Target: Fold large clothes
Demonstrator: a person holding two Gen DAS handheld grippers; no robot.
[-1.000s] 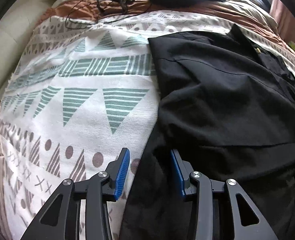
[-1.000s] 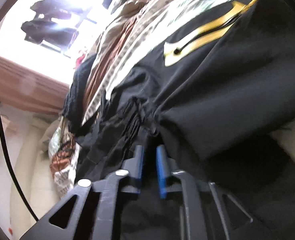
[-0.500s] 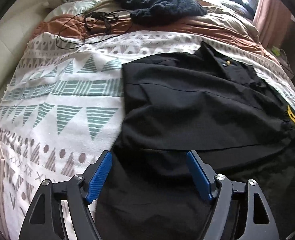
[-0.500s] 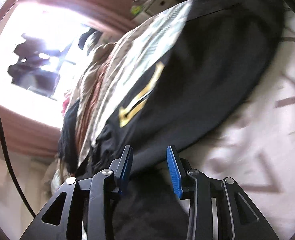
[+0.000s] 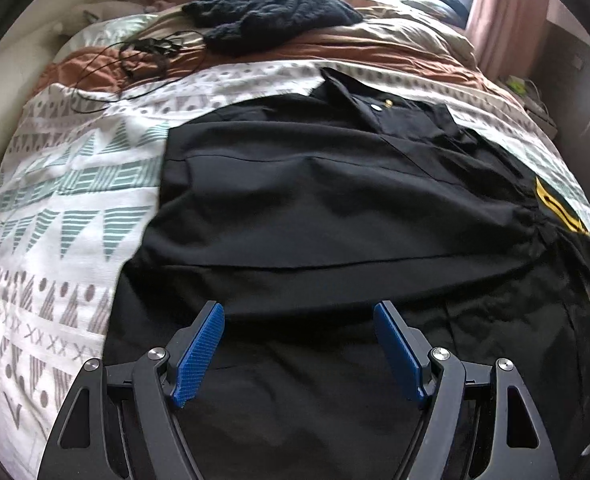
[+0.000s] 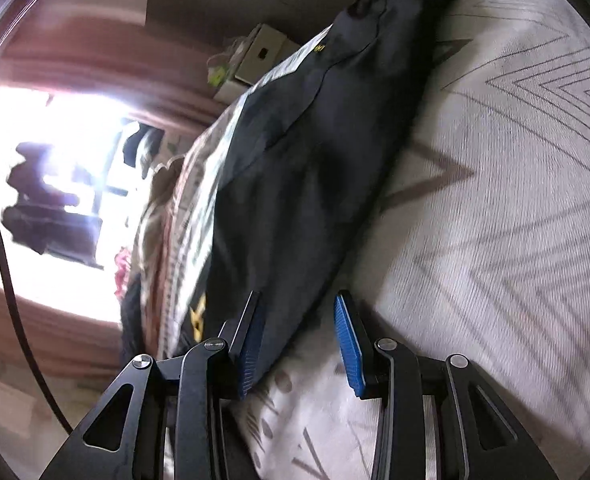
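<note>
Left gripper (image 5: 299, 346) jaws spread wide, holding nothing. Right gripper (image 6: 299, 344) jaws apart, rolled sideways, empty.

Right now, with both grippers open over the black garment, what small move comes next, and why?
Probably lower the left gripper onto the black garment's near hem and close: its jaws stand wide, holding nothing, and one fold already lies across.

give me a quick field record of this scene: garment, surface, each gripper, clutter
garment: black shirt, spread on the bed, bottom part folded up, yellow patch at its right edge
surface: patterned blanket
left gripper: open, above the shirt's near part
right gripper: open, at the shirt's edge, holding nothing
clutter: dark knit and black cable at the far end
</note>
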